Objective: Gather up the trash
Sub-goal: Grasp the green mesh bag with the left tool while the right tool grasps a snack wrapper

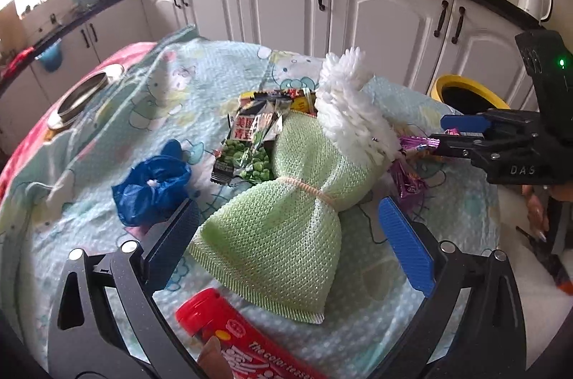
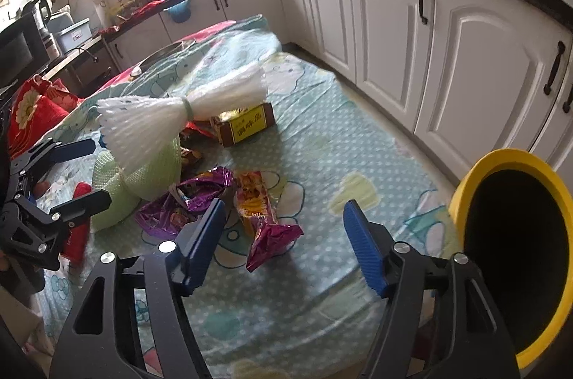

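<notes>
cartoon-print tablecloth [image 2: 322,135], crinkled purple foil wrapper [image 2: 179,200], magenta snack packet [image 2: 263,221], both tools [image 1: 286,236] [image 2: 283,236] apart, empty

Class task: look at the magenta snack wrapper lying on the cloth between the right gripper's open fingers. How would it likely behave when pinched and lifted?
The magenta snack wrapper looks crumpled and twisted at one end, so it is probably floppy and would sag from the right gripper. It seems empty, so likely very light. Its glossy foil may slip between the pads.

Pale green mesh bundle [image 1: 283,228], purple wrapper [image 2: 179,203], yellow-rimmed bin [image 2: 515,164].
</notes>
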`<state>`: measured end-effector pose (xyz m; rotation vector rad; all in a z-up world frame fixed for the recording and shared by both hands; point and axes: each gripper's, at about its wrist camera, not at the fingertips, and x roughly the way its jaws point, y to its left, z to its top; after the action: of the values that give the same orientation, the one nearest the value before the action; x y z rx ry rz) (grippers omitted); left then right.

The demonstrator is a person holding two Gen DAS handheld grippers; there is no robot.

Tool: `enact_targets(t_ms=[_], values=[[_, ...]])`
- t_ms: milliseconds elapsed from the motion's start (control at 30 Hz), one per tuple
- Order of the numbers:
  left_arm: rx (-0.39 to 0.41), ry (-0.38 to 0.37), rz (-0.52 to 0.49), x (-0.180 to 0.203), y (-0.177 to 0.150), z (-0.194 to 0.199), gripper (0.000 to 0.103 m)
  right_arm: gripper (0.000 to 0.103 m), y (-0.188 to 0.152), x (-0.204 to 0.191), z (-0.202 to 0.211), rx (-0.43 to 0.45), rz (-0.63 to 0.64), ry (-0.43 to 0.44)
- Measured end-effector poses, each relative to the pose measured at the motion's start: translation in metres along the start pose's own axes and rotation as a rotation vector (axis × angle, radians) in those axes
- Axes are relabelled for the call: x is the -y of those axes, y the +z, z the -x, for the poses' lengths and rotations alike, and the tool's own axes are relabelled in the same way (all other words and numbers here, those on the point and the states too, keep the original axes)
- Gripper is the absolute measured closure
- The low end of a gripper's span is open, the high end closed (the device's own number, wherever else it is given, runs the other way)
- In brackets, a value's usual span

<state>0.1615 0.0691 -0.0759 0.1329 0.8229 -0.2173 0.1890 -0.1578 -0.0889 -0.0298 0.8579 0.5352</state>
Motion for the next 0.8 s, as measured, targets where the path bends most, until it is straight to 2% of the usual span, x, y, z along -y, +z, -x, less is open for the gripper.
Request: enact_targets(t_ms=[200,333,467,533,600,800], values=[[-0.034,-0.010,-0.005,-0.002,-0.001,-0.010,0.011,0.058,-0.001,-0.003,-0.007,-0.021,0.015,0.019],[-0.047,-0.021,-0.004,-0.001,-0.004,-0.013,0.011,0.073,-0.002,-0.008,-0.008,-0.029,0.037,0.046],[-0.061,-0.004,-0.031,0.003,-0.006,-0.015,0.011,0.077,-0.005,-0.012,-0.008,-0.041,0.044,0.057],[-0.066,0.001,-0.041,0.006,-0.007,-0.013,0.016,0.078,-0.005,-0.012,-0.007,-0.041,0.038,0.057],[-0.073,0.007,-0.045,0.007,-0.008,-0.012,0.024,0.078,-0.006,-0.010,-0.005,-0.043,0.026,0.061],[-0.086,-0.016,0.011,0.001,-0.012,-0.004,0.027,0.079,-0.007,-0.002,0.004,-0.040,0.000,0.057]])
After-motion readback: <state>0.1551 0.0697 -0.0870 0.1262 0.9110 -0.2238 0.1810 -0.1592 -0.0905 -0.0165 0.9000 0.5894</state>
